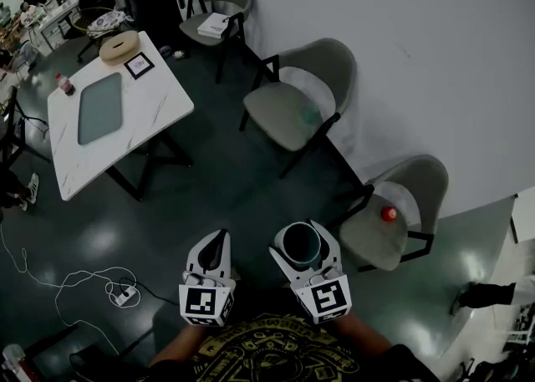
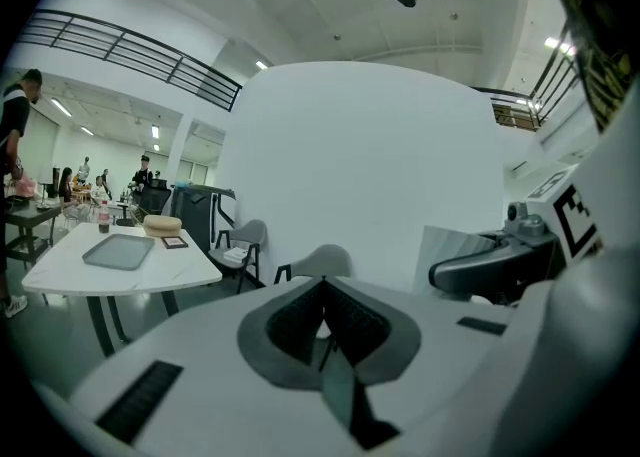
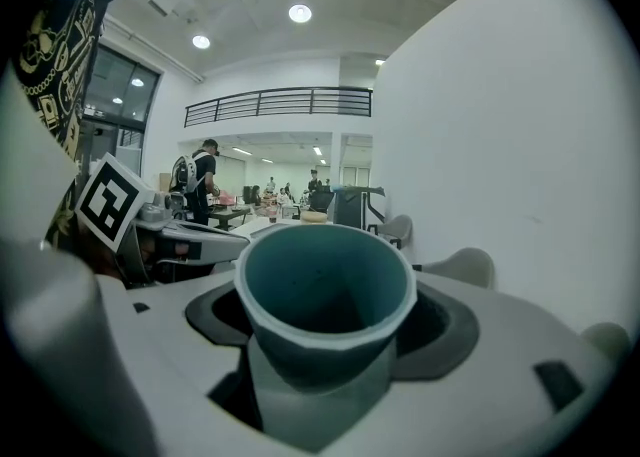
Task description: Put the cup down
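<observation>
Table: far left in the head view, well apart from both grippers, with open floor between; a grey tray lies on it.
Left gripper: jaws together, nothing between them in its own view; held just left of the other gripper.
Right gripper: clamped on the cup, jaws spread wide around its body.
Cup: teal, between the right jaws, upright with its mouth facing up and looking empty; carried above the floor, resting on nothing.
Long axis: vertical, so it is probably ready to go down base first without turning.
Near chair: just right of the cup, a small red thing on its seat.
Deciding relation: the table lies far and left of the cup, the chair seat close on the right. The task names no spot. The right gripper alone holds the cup, so the setting down likely falls to it.
</observation>
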